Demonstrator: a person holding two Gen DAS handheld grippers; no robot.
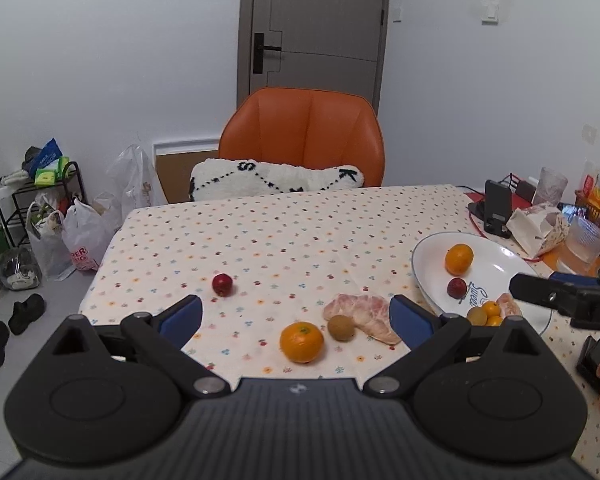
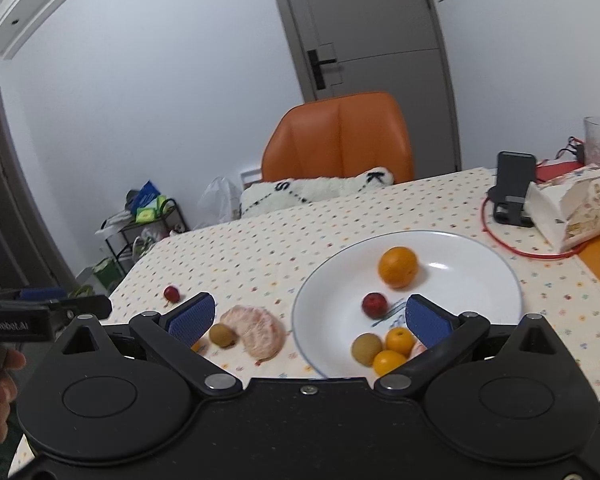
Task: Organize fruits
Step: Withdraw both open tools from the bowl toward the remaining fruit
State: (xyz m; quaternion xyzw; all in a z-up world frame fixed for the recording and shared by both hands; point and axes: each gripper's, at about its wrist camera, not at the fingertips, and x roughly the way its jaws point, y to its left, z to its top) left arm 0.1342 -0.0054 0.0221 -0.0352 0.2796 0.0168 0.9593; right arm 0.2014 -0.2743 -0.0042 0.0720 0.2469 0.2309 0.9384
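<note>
Left gripper (image 1: 296, 314): jaws spread wide, nothing between the blue pads; it hangs above the near edge of the table, with the loose fruit in the gap ahead of it.
Right gripper (image 2: 310, 316): jaws spread wide and empty, poised over the near rim of the plate; its right pad sits above the fruit cluster.
Plate (image 2: 480, 256): white, thin blue rim line, blue script printed on the near part; it stands on the right half of the table.
Plate contents: one large orange (image 2: 397, 267) toward the far side; a small red fruit (image 2: 374, 305) near the middle; at the near edge a tight cluster of a brown kiwi-like fruit (image 2: 366, 349), two small oranges (image 2: 399, 339) touching it, and a pinkish peeled piece mostly hidden behind the right pad.
Peeled pomelo segment (image 1: 364, 316): a curved pink wedge lying flat on the cloth just left of the plate; its long axis runs from far-left to near-right, the thinner tip toward the near side.
Loose kiwi-like fruit (image 1: 341, 327): touching the pomelo's left side.
Loose orange (image 1: 301, 342): just left of that kiwi, closest to the left gripper.
Loose red fruit (image 1: 222, 284): alone, well to the far left of the others.
Table (image 1: 260, 232): covered with a cream cloth with small floral dots.
Far side: orange chair (image 1: 304, 136) with a white cushion.
Right end of table: phone on a stand (image 1: 497, 208), a tissue box, drinking glasses.
</note>
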